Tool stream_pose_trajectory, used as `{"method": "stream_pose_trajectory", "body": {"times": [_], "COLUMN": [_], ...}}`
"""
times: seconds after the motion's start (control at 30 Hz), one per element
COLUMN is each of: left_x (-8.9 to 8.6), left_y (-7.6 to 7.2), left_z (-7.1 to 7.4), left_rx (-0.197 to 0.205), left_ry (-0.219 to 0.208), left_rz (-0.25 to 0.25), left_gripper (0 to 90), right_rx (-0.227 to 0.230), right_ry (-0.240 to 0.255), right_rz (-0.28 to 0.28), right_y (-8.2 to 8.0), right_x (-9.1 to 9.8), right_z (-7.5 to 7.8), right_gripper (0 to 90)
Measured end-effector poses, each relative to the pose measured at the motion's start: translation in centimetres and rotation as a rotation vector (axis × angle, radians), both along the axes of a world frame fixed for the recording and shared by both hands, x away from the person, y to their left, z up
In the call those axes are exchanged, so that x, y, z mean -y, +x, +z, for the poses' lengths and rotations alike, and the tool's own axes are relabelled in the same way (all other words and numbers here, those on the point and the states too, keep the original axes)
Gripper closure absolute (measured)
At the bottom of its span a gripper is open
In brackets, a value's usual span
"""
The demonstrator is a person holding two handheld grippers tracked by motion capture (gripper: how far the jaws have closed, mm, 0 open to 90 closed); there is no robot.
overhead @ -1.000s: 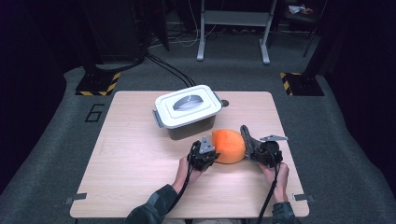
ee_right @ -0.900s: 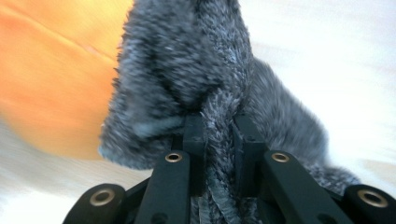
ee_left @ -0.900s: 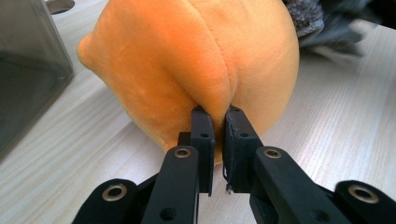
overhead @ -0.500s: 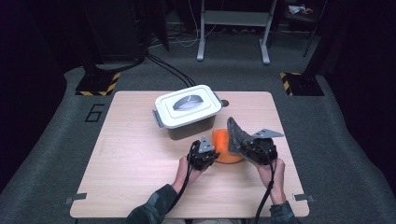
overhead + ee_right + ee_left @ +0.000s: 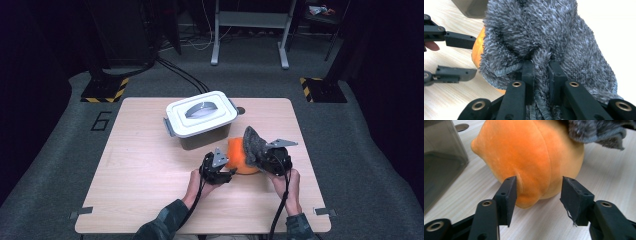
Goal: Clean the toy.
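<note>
Plush, orange and rounded, sits on the table just near-right of the lidded box. Left gripper rests at the plush's left side; its jaws have just been opening and now stand apart, one on each side of the plush's near bulge, neither pad pressing in. Right gripper is clamped on a grey fuzzy cloth, a fold pinched between its jaws, the cloth draped over the plush's right side and raised above it.
</note>
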State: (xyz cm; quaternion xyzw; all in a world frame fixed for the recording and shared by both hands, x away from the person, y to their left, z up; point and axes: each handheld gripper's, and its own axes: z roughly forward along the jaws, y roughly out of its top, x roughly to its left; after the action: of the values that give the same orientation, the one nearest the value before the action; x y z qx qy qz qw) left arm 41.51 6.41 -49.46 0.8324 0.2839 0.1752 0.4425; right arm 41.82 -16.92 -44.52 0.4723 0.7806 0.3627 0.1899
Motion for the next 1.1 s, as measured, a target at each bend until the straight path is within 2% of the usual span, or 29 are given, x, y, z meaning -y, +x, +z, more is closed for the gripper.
{"method": "stream_pose_trajectory", "body": {"times": [0.07,0.13,0.23,0.37,0.5,0.7,0.73,0.77,0.83,0.93,1.0,1.07,1.1], "left_x": [0.2,0.5,0.7,1.0,0.8,0.6,0.5,0.6,0.6,0.9,1.0,1.0,1.0], "left_y": [0.0,0.0,0.1,0.1,0.2,0.0,-0.1,-0.2,-0.4,-0.8,-1.0,-0.9,-0.8], "left_z": [0.0,0.1,-0.1,-0.3,-0.2,0.7,1.0,1.2,1.5,2.0,2.1,1.9,1.7], "left_rx": [0.009,0.017,0.028,0.03,0.028,0.022,0.009,0.014,0.006,0.005,0.009,0.002,0.0], "left_ry": [0.012,0.043,0.055,0.049,0.03,-0.005,-0.023,-0.023,-0.042,-0.049,-0.047,-0.043,-0.028], "left_rz": [0.005,0.009,0.011,0.006,-0.007,-0.033,-0.044,-0.046,-0.06,-0.084,-0.086,-0.085,-0.083], "left_gripper": [46.3,49.1,57.7,71.5,79.2,81.9,82.1,82.3,82.4,82.6,82.5,82.5,82.4], "right_rx": [-0.004,-0.006,-0.005,-0.009,0.0,0.041,0.054,0.068,0.08,0.088,0.082,0.062,0.048], "right_ry": [-0.002,0.007,0.005,0.026,0.035,0.034,0.039,0.042,0.052,0.038,0.03,-0.012,-0.036], "right_rz": [-0.002,0.0,-0.001,-0.007,-0.014,-0.026,-0.031,-0.029,-0.013,0.021,0.05,0.072,0.074], "right_y": [0.0,0.1,0.2,0.3,0.0,-1.1,-1.3,-1.5,-2.0,-2.4,-2.5,-2.2,-1.8], "right_x": [0.0,0.1,0.2,0.4,0.5,1.0,1.1,1.2,1.0,0.0,-0.8,-1.9,-2.4], "right_z": [0.0,0.0,-0.1,-0.4,-0.2,1.4,1.7,2.2,3.2,3.9,3.9,3.2,2.5], "right_gripper": [78.4,78.4,78.4,78.4,78.4,78.3,78.3,78.3,78.3,78.3,78.2,78.2,78.2]}}
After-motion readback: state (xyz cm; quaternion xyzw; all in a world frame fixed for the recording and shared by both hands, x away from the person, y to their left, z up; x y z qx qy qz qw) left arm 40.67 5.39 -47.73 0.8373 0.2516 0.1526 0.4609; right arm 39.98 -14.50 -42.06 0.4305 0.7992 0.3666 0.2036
